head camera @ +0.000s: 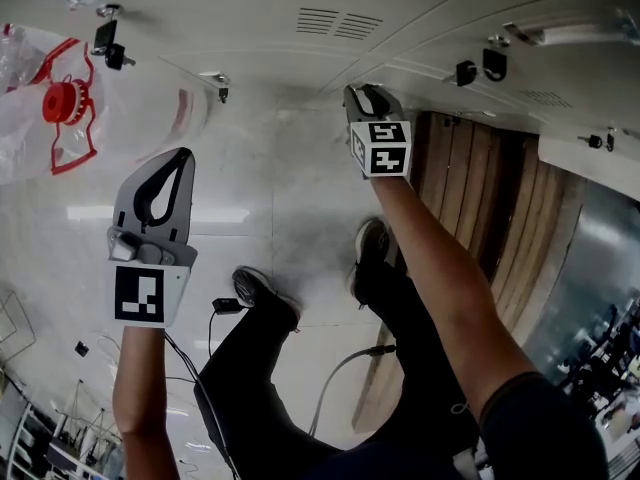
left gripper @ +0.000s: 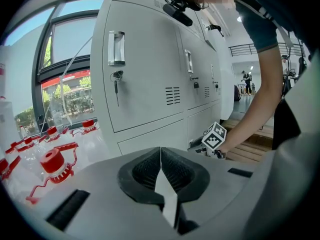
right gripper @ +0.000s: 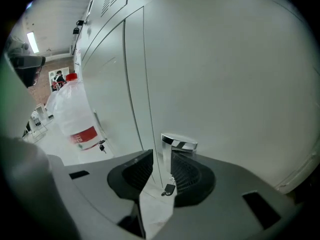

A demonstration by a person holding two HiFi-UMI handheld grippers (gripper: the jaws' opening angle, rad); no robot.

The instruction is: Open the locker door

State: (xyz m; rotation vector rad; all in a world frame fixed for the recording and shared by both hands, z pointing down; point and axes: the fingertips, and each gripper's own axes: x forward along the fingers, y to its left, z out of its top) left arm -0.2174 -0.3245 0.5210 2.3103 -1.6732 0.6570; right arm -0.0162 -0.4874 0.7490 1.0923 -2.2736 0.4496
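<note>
The white locker door (right gripper: pixel 225 84) fills the right gripper view, with a chrome handle (right gripper: pixel 176 145) and a small key (right gripper: pixel 169 189) hanging below it. My right gripper (right gripper: pixel 161 157) is open, its jaws standing on either side of the handle, with a gap showing on the left side. In the head view my right gripper (head camera: pixel 368 96) reaches the locker row (head camera: pixel 300 58). My left gripper (head camera: pixel 170 173) hangs apart from the lockers with nothing in it. In its own view the left gripper (left gripper: pixel 161 153) is shut, pads together.
Large clear water bottles with red caps (head camera: pixel 40 98) stand to the left of the lockers. A wooden pallet (head camera: pixel 490 198) lies at the right. Another locker door has a handle (left gripper: pixel 116 48) and key (left gripper: pixel 116 79). The person's shoes (head camera: pixel 260 288) and a cable are on the glossy floor.
</note>
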